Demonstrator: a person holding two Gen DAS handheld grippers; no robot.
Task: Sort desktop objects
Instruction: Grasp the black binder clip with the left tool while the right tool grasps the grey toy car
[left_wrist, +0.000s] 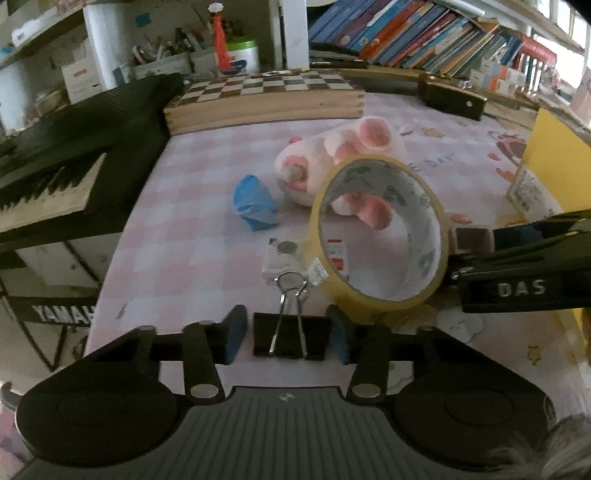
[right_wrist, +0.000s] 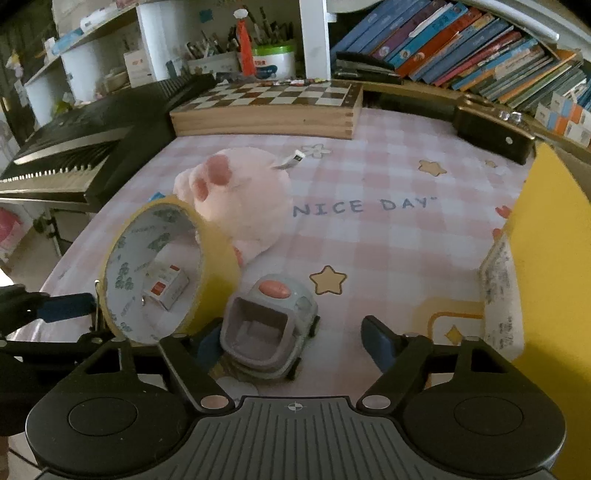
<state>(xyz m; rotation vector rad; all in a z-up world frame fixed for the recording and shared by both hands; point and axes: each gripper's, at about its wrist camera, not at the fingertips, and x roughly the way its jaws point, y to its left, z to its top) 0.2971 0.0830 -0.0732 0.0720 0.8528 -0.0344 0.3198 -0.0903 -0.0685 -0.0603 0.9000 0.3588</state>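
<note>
binder clip (left_wrist: 290, 338), tape roll (left_wrist: 380, 232), plush toy (right_wrist: 240, 199)

Pink-and-white checked cloth (right_wrist: 388, 236) covers the counter, with yellow stars and "NICE DAY" in blue-grey. The plush toy (right_wrist: 243, 199) is pale pink with darker pink paw pads. The tape roll (left_wrist: 380, 229) is yellow outside, white with grey-green print inside. Black binder clip (left_wrist: 291, 338), silver handles. Blue wad (left_wrist: 254, 203). Grey toy car (right_wrist: 269, 325) with an orange button. Brown-and-cream chessboard (right_wrist: 273, 96).
</note>
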